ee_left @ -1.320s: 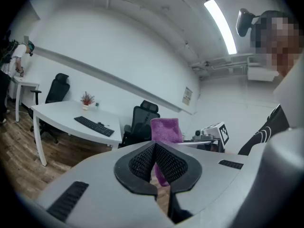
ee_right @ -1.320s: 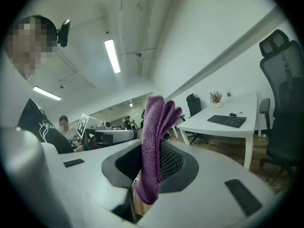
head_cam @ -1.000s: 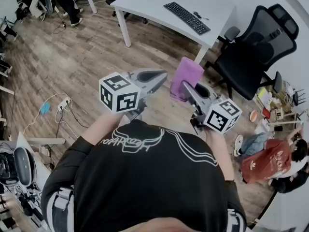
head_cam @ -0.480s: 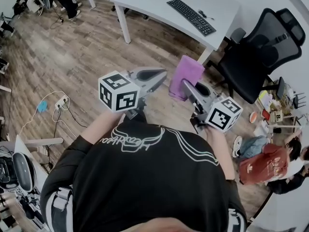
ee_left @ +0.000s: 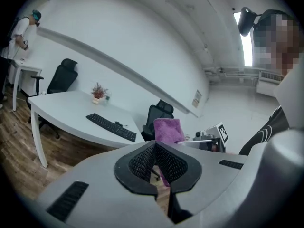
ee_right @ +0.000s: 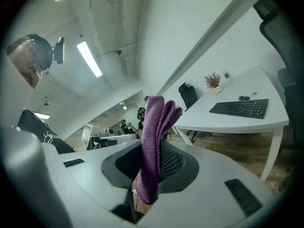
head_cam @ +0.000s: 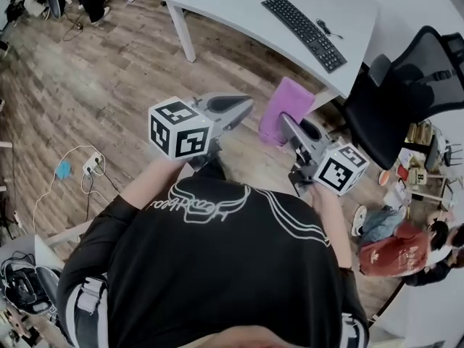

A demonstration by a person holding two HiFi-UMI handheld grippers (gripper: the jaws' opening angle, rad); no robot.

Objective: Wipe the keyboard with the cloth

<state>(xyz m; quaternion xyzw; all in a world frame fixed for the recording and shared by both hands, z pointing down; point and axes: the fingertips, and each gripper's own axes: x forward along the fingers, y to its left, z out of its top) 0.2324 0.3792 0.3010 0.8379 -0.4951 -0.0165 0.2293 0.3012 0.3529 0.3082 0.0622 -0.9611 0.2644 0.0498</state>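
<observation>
The right gripper [ee_right: 148, 175] has its fingers [ee_right: 175, 164] clamped on the purple cloth [ee_right: 154, 132], which stands up between them in a loose fold and hangs a little below. The left gripper [ee_left: 155, 169] has its fingers [ee_left: 138, 161] closed together on nothing. Outward from the cloth, the keyboard [head_cam: 304, 22] lies well apart, ahead and off to the right of the right gripper, on the white counter [head_cam: 225, 2], with wooden floor [head_cam: 123, 71] between. Its long axis runs slantwise along the counter's right-hand edge, with the near end towards the black chair [head_cam: 406, 85]. The right gripper is the nearer, so I judge the coming move to be a reach forward and rightward that lays the cloth along that slanting line
</observation>
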